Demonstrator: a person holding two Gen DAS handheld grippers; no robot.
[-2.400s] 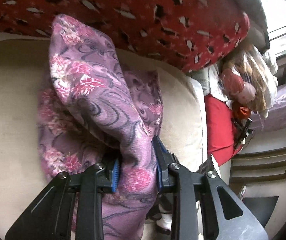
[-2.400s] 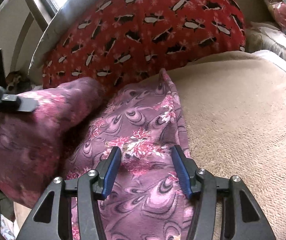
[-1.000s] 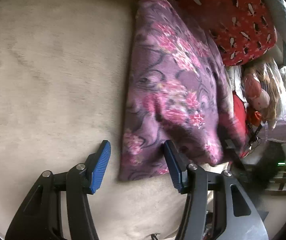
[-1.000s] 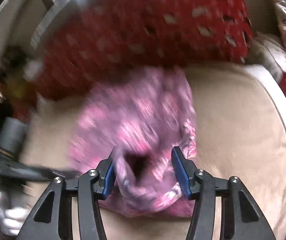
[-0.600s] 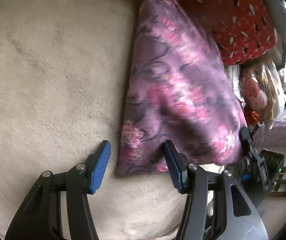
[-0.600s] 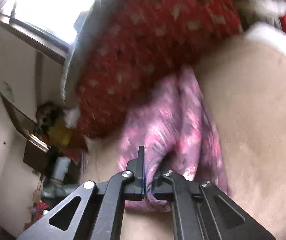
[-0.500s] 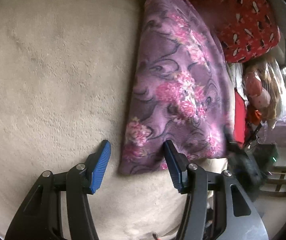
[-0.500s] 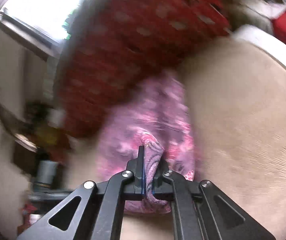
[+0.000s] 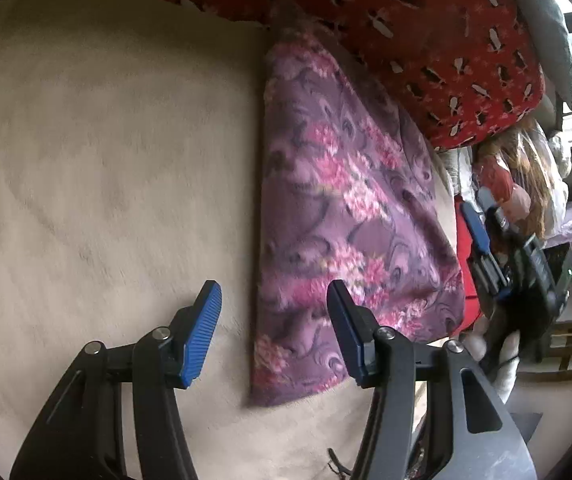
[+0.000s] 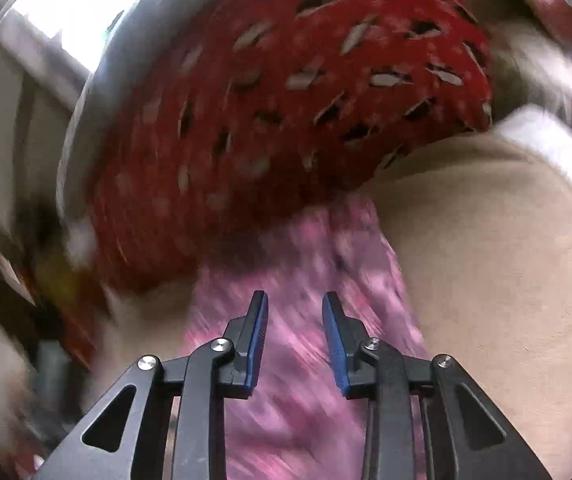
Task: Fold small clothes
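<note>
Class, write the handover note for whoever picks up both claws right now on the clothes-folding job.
Left claw: open, holding nothing, over the near corner of the purple floral garment.
Right claw: jaws opening, nothing between the pads; the garment lies beneath it.
The garment lies folded flat on the beige blanket, far end against the red patterned pillow.
Done: the garment looks folded over.
Left: possibly one more fold or smoothing, then set it aside. No other clothes to fold show here.

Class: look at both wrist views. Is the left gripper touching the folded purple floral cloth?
Apart. The left wrist view shows the left gripper open above the purple floral cloth, its blue pads pressing on nothing; the cloth lies flat on the beige blanket.
</note>
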